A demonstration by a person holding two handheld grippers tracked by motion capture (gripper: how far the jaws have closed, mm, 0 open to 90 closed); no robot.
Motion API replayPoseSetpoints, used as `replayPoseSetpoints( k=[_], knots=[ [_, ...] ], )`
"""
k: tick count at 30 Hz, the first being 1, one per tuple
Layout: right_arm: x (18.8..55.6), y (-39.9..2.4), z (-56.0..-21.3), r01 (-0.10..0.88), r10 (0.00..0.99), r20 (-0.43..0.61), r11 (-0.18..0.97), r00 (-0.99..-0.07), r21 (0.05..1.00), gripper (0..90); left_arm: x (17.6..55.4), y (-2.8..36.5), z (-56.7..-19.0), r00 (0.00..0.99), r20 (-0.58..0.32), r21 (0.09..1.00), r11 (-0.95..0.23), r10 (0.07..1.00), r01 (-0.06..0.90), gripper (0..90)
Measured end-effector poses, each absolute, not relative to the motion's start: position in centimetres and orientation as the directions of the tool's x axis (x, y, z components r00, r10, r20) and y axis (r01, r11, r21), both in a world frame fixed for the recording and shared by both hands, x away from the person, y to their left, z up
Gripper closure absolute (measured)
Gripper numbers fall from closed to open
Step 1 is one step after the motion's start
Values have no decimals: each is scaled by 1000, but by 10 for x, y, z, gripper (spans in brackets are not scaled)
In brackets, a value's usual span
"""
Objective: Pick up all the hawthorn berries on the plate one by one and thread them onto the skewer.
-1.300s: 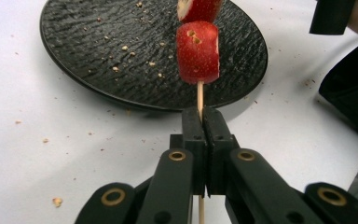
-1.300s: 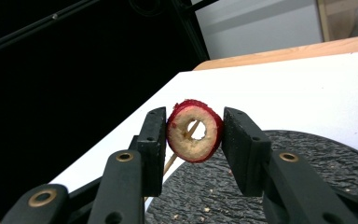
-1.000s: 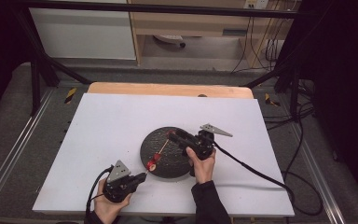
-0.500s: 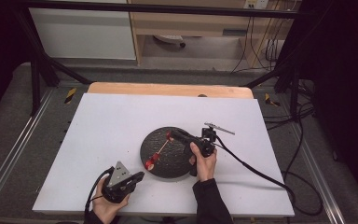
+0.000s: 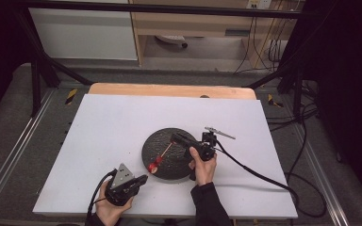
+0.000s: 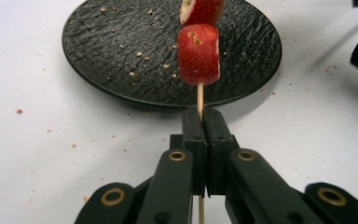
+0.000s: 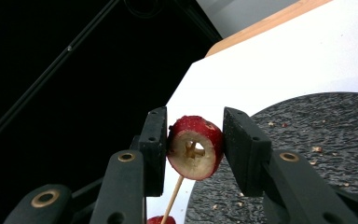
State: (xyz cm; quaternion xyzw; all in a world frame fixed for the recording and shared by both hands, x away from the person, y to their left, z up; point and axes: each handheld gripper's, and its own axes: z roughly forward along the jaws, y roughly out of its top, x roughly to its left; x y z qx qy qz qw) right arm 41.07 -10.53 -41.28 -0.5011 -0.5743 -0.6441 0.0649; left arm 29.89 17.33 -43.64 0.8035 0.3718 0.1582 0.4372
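A thin wooden skewer [image 5: 164, 151] slants up over the black round plate [image 5: 169, 172]. My left gripper [image 5: 143, 178], at the table's front edge, is shut on the skewer's lower end [image 6: 200, 100]. In the left gripper view a red fruit piece [image 6: 198, 55] sits on the stick, with a second piece [image 6: 200, 9] above it. My right gripper [image 5: 175, 137] is over the plate at the skewer's upper end. In the right gripper view its jaws are shut on a red hollow fruit slice [image 7: 196, 147], and the skewer tip [image 7: 175, 198] comes up under it.
The plate [image 6: 121, 60] holds crumbs and lies on a white table top [image 5: 113, 127]. The right gripper's cable [image 5: 254, 172] trails off the table's right side. A wooden strip [image 5: 169, 89] runs along the far edge.
The right gripper has shifted slightly over the plate, its top plate tilting. The left gripper and skewer have barely moved.
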Motion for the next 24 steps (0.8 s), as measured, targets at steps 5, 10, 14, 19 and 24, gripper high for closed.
replayPoseSetpoints(
  k=[5, 10, 14, 19, 24],
  knots=[
    [409, -105, -414, 643, 492, 709, -334, -505, 689, 625, 298, 174, -433, 670, -108, 821, -315, 735, 477, 889],
    [407, -104, -415, 636, 501, 698, -325, -512, 700, 627, 299, 172, -434, 672, -115, 805, -327, 732, 494, 889],
    [410, -105, -413, 641, 492, 710, -337, -505, 689, 628, 299, 171, -431, 679, -116, 816, -320, 725, 481, 889],
    [412, -106, -413, 636, 486, 709, -340, -511, 692, 630, 299, 172, -431, 680, -130, 817, -311, 721, 486, 889],
    [413, -106, -412, 642, 480, 715, -343, -508, 686, 631, 299, 172, -430, 681, -127, 821, -309, 721, 480, 889]
  ],
)
